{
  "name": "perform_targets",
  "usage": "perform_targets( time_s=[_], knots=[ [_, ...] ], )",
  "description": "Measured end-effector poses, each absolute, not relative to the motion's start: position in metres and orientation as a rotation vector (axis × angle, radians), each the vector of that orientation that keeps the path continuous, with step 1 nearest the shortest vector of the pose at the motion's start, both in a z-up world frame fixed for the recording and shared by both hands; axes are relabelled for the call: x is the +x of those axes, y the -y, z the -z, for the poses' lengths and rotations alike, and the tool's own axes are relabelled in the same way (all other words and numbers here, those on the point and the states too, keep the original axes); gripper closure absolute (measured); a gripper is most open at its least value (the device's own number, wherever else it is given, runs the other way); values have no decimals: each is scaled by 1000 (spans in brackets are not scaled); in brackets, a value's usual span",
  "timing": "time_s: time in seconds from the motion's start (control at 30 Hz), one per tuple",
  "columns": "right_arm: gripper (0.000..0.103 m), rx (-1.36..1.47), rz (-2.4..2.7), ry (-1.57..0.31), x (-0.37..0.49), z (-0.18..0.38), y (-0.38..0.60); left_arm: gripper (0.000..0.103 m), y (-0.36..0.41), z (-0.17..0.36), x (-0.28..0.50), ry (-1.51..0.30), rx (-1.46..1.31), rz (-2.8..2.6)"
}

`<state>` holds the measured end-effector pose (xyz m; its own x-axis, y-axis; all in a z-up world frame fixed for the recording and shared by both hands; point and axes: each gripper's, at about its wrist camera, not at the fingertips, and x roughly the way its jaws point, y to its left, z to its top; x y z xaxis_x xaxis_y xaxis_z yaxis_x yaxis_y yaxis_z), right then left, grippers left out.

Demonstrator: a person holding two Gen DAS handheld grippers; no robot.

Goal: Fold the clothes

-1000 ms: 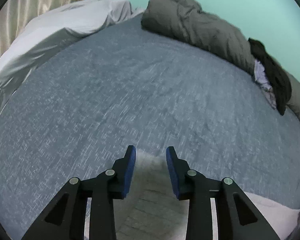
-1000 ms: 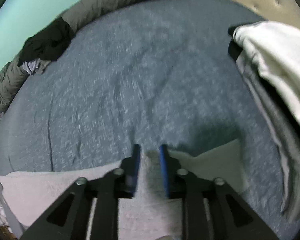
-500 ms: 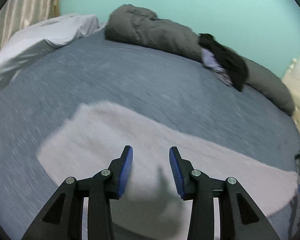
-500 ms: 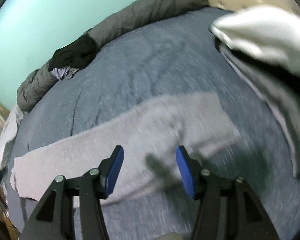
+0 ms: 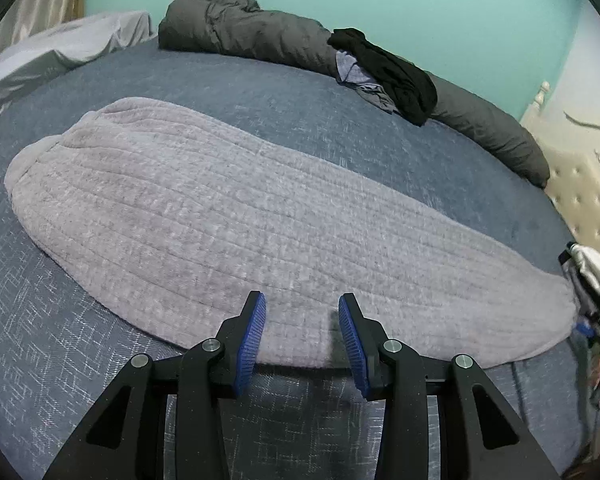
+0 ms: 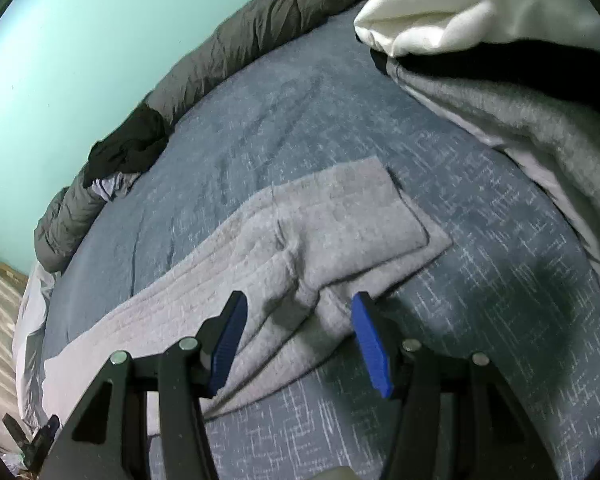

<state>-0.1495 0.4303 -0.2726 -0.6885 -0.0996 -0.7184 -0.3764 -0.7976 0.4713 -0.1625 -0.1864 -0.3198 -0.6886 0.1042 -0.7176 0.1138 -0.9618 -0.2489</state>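
- A long, pale grey ribbed knit garment (image 5: 236, 216) lies spread flat on the blue-grey woven bedspread (image 5: 52, 352), running lengthwise near the bed's front edge.
- The left gripper (image 5: 302, 334) hovers just above the garment's near edge, its blue-padded fingers (image 5: 252, 340) apart and holding nothing.
- In the left wrist view the garment's left end is rounded and its surface is mostly smooth, with parallel ribs running along its length.
- The right gripper (image 6: 300, 340) hangs over the garment's other end (image 6: 332, 220), its blue-padded fingers (image 6: 370, 346) wide apart and empty.
- Between the right fingers the cloth bunches into a few ridges; further out, a squarish flap lies folded back over the layer beneath it.
- A rolled dark grey quilted duvet (image 5: 260, 36) lies along the bed's far edge against the mint-green wall (image 5: 420, 4).
- A crumpled black garment (image 5: 396, 72) sits on the duvet, with a bit of lilac cloth (image 5: 352, 72) under it.
- A glossy silver-white cover (image 5: 52, 52) is heaped at the far left corner of the bed.
- At the bed's right edge a pile of clothes rests: a white fabric piece (image 6: 480, 0) on top, a black layer and a grey fleece (image 6: 520, 120) below.
- A cream tufted headboard (image 5: 580, 200) stands beyond the right edge.
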Motion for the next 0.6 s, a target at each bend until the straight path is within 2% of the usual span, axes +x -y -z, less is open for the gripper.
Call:
perform_targets(
  time_s=[0.1,0.27,0.6],
  knots=[
    [48,-1148,-2562,-927,-153,274,-432,60,183,326,-168,-377,1269,2838],
    [48,-1068,-2599,-880,-152,261,-428,58,186,328,-169,-409,1268,2839],
    [48,-1212,-2533,-851,-182,284,-411,58,189,334,-169,-419,1282,2843]
  ],
)
